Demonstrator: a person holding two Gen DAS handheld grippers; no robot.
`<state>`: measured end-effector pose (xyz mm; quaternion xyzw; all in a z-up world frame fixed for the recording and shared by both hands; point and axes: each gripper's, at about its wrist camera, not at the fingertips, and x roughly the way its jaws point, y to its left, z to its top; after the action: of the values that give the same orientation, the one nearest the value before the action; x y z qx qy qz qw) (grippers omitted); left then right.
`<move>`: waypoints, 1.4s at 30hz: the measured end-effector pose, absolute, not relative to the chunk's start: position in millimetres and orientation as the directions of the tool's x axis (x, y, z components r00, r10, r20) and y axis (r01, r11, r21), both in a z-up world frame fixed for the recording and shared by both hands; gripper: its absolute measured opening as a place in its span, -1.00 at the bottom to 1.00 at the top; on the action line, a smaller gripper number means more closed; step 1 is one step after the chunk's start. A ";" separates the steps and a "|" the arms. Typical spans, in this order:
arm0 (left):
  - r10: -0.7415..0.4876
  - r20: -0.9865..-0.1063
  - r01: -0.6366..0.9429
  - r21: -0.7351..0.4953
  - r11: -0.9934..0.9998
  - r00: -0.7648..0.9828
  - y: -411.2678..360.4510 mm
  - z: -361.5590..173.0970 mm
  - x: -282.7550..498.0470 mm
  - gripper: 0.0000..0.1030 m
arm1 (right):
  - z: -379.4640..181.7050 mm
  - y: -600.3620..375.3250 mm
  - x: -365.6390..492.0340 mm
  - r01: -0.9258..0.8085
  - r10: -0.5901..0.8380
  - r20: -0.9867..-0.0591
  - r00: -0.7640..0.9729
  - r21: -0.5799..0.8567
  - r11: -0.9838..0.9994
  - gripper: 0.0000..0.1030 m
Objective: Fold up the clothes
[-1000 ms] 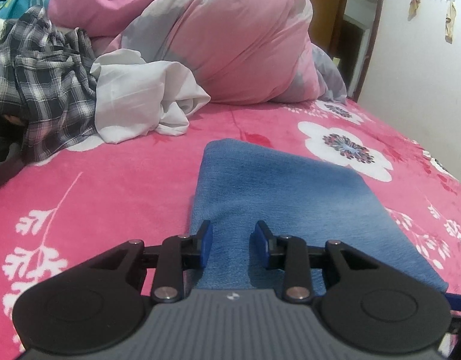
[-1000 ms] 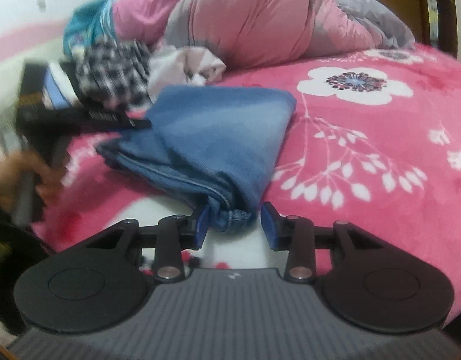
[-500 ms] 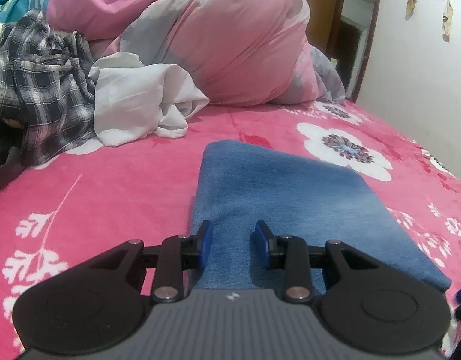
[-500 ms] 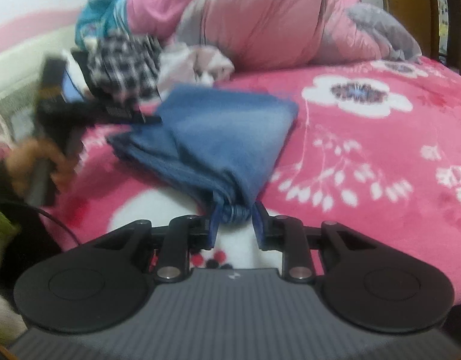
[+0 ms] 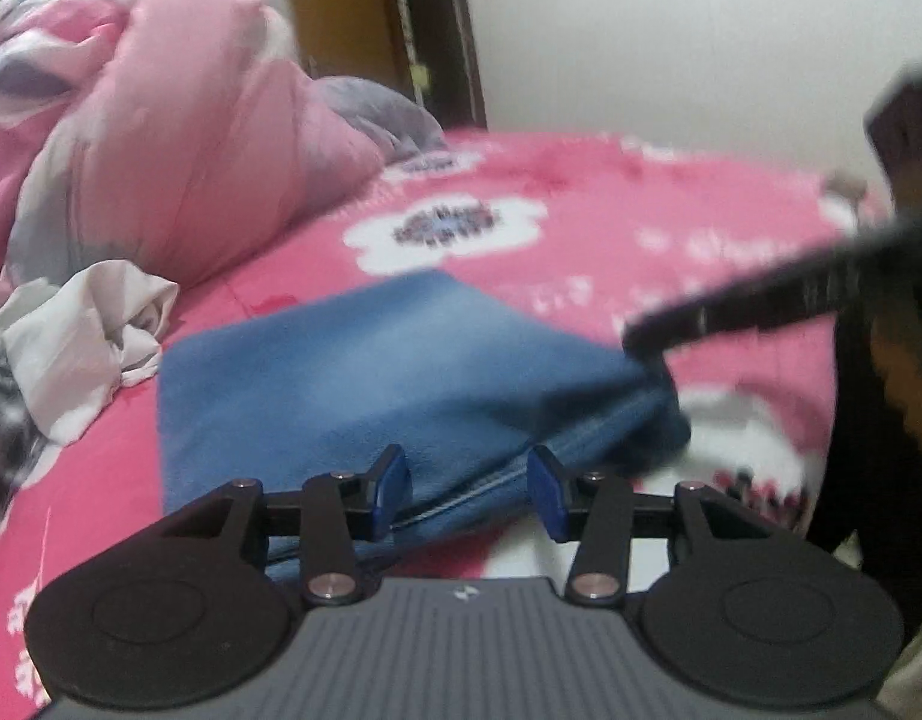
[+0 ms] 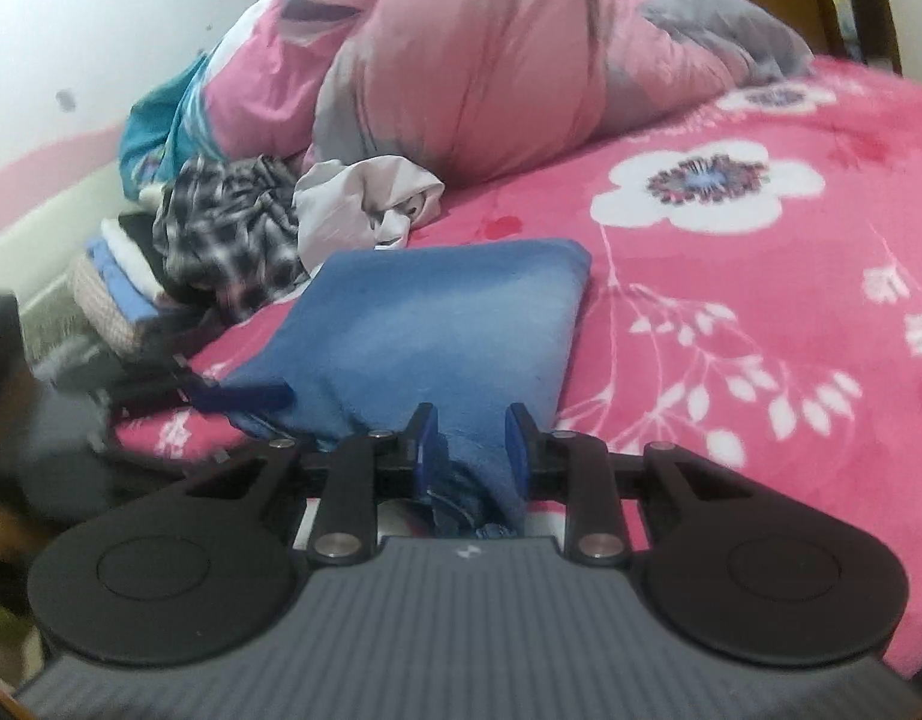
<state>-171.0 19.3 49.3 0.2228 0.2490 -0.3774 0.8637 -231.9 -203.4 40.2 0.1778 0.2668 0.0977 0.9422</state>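
At nine o'clock the black-and-white checked shirt [image 6: 233, 228] is lying crumpled; at centre, the folded blue denim garment [image 6: 437, 324] is resting on the pink floral bedspread [image 6: 760, 312]. The left gripper [image 5: 463, 489] is standing wide around its near edge, while the right gripper [image 6: 469, 438] is pinching a bunched corner. It's looking thick, limp and weighty, so the stitched seams are probably the firmest hold.

- No readable txt, labels, brands or nos. anywhere.
- Small pale mark on each gripper body, too tiny to read.
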 end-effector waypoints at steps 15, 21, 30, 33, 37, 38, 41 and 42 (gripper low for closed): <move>-0.488 -0.530 0.714 0.417 0.562 0.694 8.5 50.9 -189.7 -0.96 | 45.2 -194.1 -238.1 -0.135 0.285 -0.448 0.848 0.338 0.932 -0.53; -0.538 -0.519 0.747 0.442 0.496 0.664 19.3 55.7 -192.9 -0.97 | 45.9 -199.3 -234.0 -0.128 0.289 -0.439 0.851 0.361 0.924 -0.53; -0.530 -0.595 0.791 0.365 0.492 0.604 31.8 40.0 -184.2 -0.99 | 26.8 -174.6 -210.8 -0.178 0.315 -0.499 0.807 0.303 0.936 -0.52; -0.570 -0.579 0.799 0.278 0.533 0.583 44.8 49.0 -180.8 -0.95 | 31.1 -169.3 -217.4 -0.188 0.294 -0.510 0.808 0.251 0.950 -0.51; -0.628 -0.545 0.802 0.151 0.578 0.555 62.8 62.5 -176.4 -0.72 | 53.8 -171.6 -214.9 -0.192 0.292 -0.463 0.837 0.252 0.949 -0.50; -0.642 -0.535 0.801 0.118 0.587 0.549 67.3 65.9 -175.2 -0.63 | 58.6 -170.5 -212.2 -0.197 0.292 -0.447 0.845 0.247 0.949 -0.50; -0.677 -0.501 0.792 0.030 0.610 0.540 77.2 76.0 -170.6 -0.37 | 59.3 -161.7 -201.2 -0.212 0.292 -0.439 0.850 0.224 0.951 -0.50; -0.674 -0.488 0.779 0.019 0.627 0.554 74.9 79.4 -166.6 -0.26 | 55.6 -158.7 -198.0 -0.218 0.297 -0.447 0.844 0.220 0.951 -0.50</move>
<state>-166.6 74.9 79.4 0.1172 0.2232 -0.4159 0.8738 -198.0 -158.7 55.6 0.0804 0.2451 0.1347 0.9567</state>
